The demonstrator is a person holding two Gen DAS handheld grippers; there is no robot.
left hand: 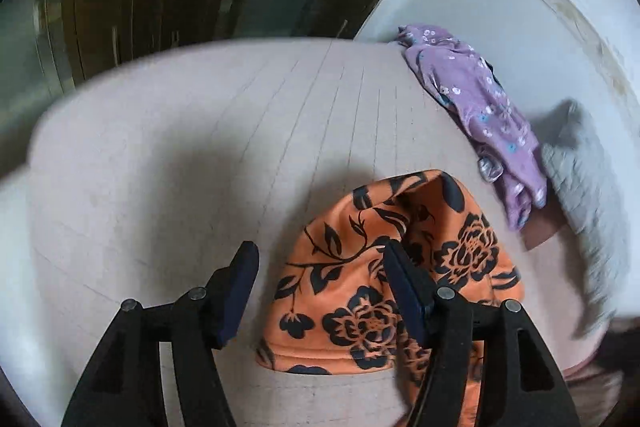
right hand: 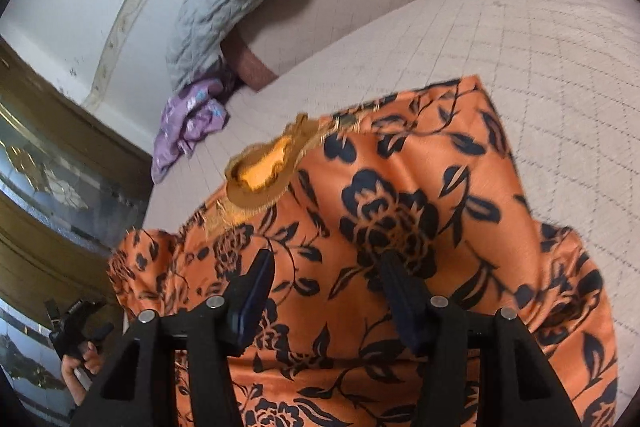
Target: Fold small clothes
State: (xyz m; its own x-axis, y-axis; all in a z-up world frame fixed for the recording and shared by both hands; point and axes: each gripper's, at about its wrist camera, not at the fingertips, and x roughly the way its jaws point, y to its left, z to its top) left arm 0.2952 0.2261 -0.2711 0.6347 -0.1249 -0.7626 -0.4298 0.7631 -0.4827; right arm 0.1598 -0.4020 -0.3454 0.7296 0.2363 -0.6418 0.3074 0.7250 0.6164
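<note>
We find the orange dress (right hand: 400, 227) spread on the bed (left hand: 160, 147). The right tool (right hand: 326, 267) hovers directly over its middle, jaws apart, empty. The left tool (left hand: 320, 259), also apart, straddles its side edge, so it is nearer that edge.

My left tool (left hand: 320, 291) points steeply downward, its two dark fingers (left hand: 240, 291) spread apart with a clear gap and nothing pinched between the pads. The right finger of that tool sits over fabric, but I think it only overlaps it in the view rather than pressing on it. My right tool (right hand: 326, 287) is also angled down, jaws parted about the same, pads not closed on anything that I can see. In the right wrist view a hand (right hand: 82, 359) shows at the lower left edge, fingers wrapped around a black handle; the view there is small and dim.
</note>
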